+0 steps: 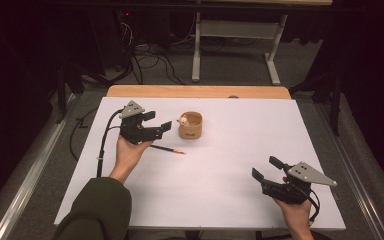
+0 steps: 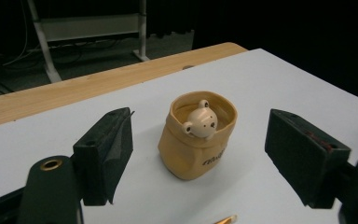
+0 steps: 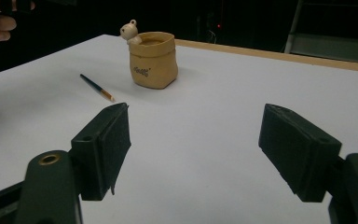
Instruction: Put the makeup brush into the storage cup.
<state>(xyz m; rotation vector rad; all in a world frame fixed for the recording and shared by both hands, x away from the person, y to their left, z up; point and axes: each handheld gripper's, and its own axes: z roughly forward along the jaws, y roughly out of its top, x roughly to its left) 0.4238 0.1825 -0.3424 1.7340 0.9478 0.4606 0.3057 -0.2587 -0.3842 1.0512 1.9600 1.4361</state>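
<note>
I have the white-topped desk (image 1: 220, 175) with a pale wooden strip along its far edge spread out below me, and most of it is bare. My left gripper (image 1: 151, 123) sits at about ten o'clock from the desk's centre, its fingers spread wide with nothing between them, aimed at the tan sack-shaped ceramic pot (image 1: 190, 125) just beside it. My right gripper (image 1: 266, 168) waits at about four o'clock, well apart from everything, fingers also wide and empty. The pot stands upright near twelve o'clock of centre, with a small cream bear figure (image 2: 200, 122) peeking over its rim. It looks stiff, glazed and likely slippery, and I judge it breakable, so I would close across the lower body, clear of the bear, with a gentle squeeze. Smallest is the thin dark pencil with an orange tip (image 1: 167, 148), lying flat at seven o'clock from the pot; light and liable to roll, best pinched mid-shaft.
</note>
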